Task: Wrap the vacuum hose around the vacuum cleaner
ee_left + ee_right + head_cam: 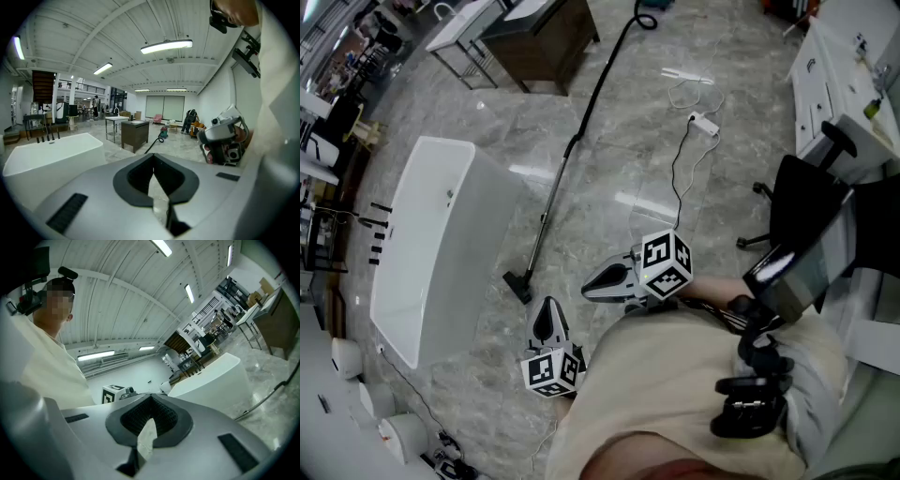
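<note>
Both your grippers are closed up tight with nothing in them: the left gripper [547, 305] has its jaws meeting at the tips with only floor showing through the gap behind them, and it's the same story on the right gripper [589, 287]. You're holding them close together in front of you, with the right one's tips just off to the right of the left one's. Nothing's been grabbed: the vacuum's floor head [517, 285] sits on the floor just ahead and a bit left of your left tips. Its wand [551, 202] runs straight away from you and turns into the black vacuum hose [602, 80], which lies stretched out flat. The hose ends at the vacuum cleaner [163, 132], way out past your left jaws on the far side of a dark wooden cabinet [546, 42]. The floor [619, 178] is glossy grey marble-look tile. A big white bathtub [422, 234] stands left of the left gripper. A white power adapter [705, 123] with loose cable lies ahead of the right gripper, and a black office chair [802, 202] sits off to its right. The room's a big open white hall with strip lights [166, 45] overhead and a staircase [43, 86] far off to the left.
</note>
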`<move>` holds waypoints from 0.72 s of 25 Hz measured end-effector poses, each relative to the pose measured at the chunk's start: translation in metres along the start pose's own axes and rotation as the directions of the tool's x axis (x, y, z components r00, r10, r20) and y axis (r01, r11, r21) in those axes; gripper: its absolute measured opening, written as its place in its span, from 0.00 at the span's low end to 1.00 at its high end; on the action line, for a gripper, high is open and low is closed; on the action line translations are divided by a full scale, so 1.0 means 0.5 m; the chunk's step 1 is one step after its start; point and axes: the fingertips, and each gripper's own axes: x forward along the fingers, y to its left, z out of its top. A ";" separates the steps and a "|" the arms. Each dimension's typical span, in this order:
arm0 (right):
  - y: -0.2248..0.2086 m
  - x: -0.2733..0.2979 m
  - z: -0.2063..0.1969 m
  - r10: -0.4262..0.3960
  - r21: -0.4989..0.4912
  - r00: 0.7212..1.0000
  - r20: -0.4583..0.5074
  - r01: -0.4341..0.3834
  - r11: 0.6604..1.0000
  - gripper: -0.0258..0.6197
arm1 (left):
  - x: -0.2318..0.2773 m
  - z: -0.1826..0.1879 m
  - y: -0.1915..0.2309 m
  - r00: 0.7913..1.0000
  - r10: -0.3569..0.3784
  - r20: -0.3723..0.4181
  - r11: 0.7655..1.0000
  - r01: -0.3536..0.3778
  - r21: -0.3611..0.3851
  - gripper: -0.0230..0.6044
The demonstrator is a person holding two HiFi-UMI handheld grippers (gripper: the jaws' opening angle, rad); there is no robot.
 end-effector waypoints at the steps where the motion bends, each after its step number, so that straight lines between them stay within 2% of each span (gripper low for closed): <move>1: 0.000 -0.003 0.002 -0.009 0.000 1.000 0.006 0.009 1.000 0.04 | 0.002 0.000 -0.005 1.000 -0.012 -0.004 1.000 0.012 0.004 0.05; 4: 0.001 -0.019 0.003 -0.032 -0.001 0.999 0.021 0.032 0.999 0.04 | 0.014 -0.001 -0.027 0.999 -0.041 -0.011 0.999 0.041 0.025 0.05; 8: -0.005 -0.063 0.013 -0.048 -0.016 0.997 0.054 0.049 0.999 0.04 | 0.049 0.024 -0.069 0.998 -0.062 -0.013 0.993 0.063 0.099 0.05; 10: -0.010 -0.094 0.019 -0.058 -0.040 0.997 0.058 0.060 0.997 0.04 | 0.067 0.054 -0.086 0.999 -0.039 0.032 0.992 0.035 0.123 0.05; 13: -0.015 -0.135 0.018 -0.067 -0.104 0.997 0.031 0.070 0.992 0.04 | 0.088 0.098 -0.095 0.992 0.030 0.122 0.992 -0.044 0.114 0.05; 18: -0.033 -0.216 -0.004 -0.051 -0.230 0.996 -0.076 0.033 0.973 0.04 | 0.141 0.106 -0.171 0.993 0.042 0.107 0.994 -0.052 0.091 0.05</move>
